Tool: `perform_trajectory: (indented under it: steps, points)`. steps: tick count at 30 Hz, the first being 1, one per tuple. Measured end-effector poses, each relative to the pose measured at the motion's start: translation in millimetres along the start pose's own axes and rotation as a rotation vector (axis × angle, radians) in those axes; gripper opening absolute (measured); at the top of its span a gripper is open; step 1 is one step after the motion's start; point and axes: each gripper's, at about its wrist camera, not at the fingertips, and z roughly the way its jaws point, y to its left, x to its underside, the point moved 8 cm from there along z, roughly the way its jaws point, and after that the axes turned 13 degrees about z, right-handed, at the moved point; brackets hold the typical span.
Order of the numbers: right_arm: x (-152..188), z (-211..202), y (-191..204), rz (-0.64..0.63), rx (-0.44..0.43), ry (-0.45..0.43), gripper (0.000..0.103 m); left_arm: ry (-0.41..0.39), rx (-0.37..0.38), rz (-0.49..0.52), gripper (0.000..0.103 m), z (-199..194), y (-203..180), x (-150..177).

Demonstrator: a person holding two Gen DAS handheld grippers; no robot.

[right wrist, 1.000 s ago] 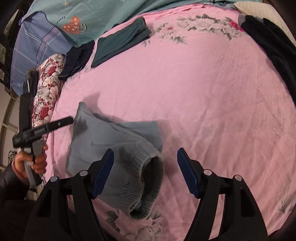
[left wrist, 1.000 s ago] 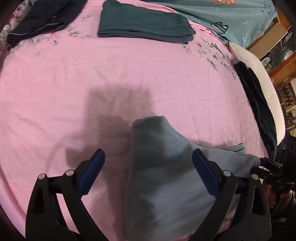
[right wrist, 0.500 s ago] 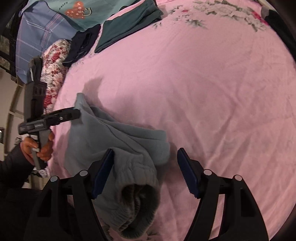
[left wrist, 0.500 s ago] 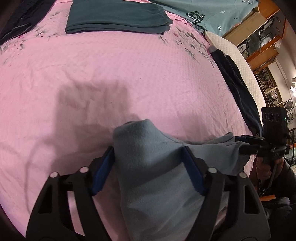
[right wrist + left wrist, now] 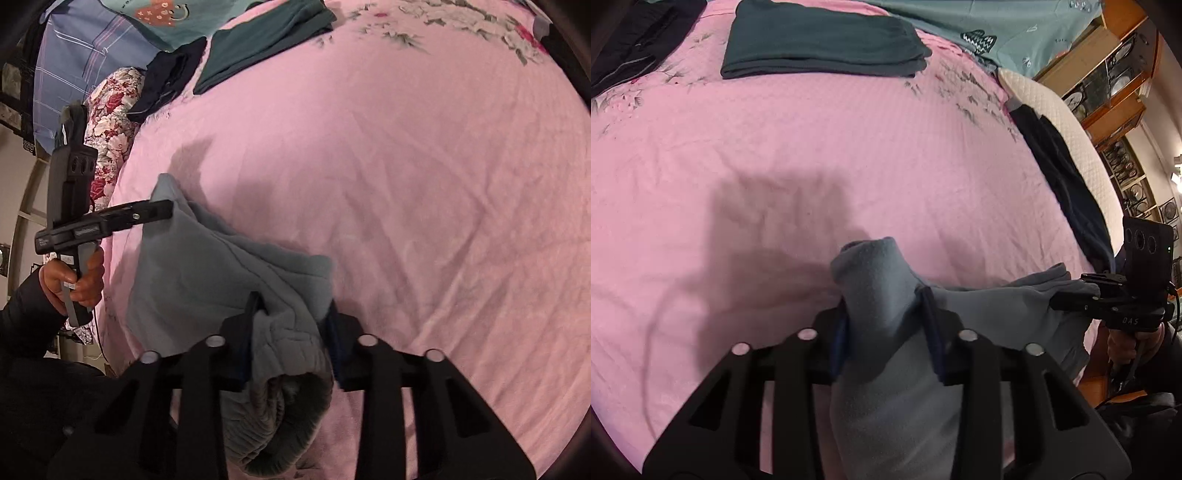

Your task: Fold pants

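Grey-blue fleece pants [image 5: 886,369] lie bunched at the near edge of a pink bedspread [image 5: 812,155]. My left gripper [image 5: 884,325] is shut on a raised fold of one end of the pants. My right gripper [image 5: 290,332] is shut on the other end, by the ribbed waistband [image 5: 280,424]. The pants [image 5: 207,273] stretch between the two grippers. The right gripper shows at the right edge of the left wrist view [image 5: 1075,299]. The left gripper shows at the left of the right wrist view [image 5: 155,212].
Folded dark green pants [image 5: 820,40] and a dark navy garment [image 5: 635,40] lie at the far side of the bed. More dark clothes [image 5: 1067,184] and a white pillow [image 5: 1071,125] lie along the right edge. A floral pillow [image 5: 110,103] is at the left.
Both grippers went from open to shut on the pants. The pants' ends are pinched up and lifted slightly off the bedspread.
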Motion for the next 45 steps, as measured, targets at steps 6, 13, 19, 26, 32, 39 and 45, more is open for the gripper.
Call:
perform_trajectory:
  steps: [6,13,19,26,32,39,45]
  points:
    - [-17,-29,22,-0.061,-0.022,-0.104,0.022,-0.103,-0.043,0.000,0.022,-30,11,-24]
    - [-97,-30,48,-0.101,-0.027,-0.203,0.022,-0.183,-0.190,-0.006,0.023,-31,53,-83]
    - [-155,24,42,-0.071,0.069,-0.201,0.022,-0.124,-0.287,-0.007,0.055,-11,73,-81]
    - [-160,33,32,-0.082,0.060,-0.153,0.023,-0.102,-0.241,-0.240,0.088,-42,83,-27]
    - [-157,35,31,-0.100,0.057,-0.129,0.023,-0.006,-0.160,-0.185,0.058,-29,48,19]
    - [-161,38,31,-0.111,0.049,-0.103,0.024,0.035,-0.091,-0.215,0.054,-15,34,25]
    - [-165,46,24,-0.087,0.030,-0.075,0.030,0.076,-0.109,-0.180,0.079,-5,21,16]
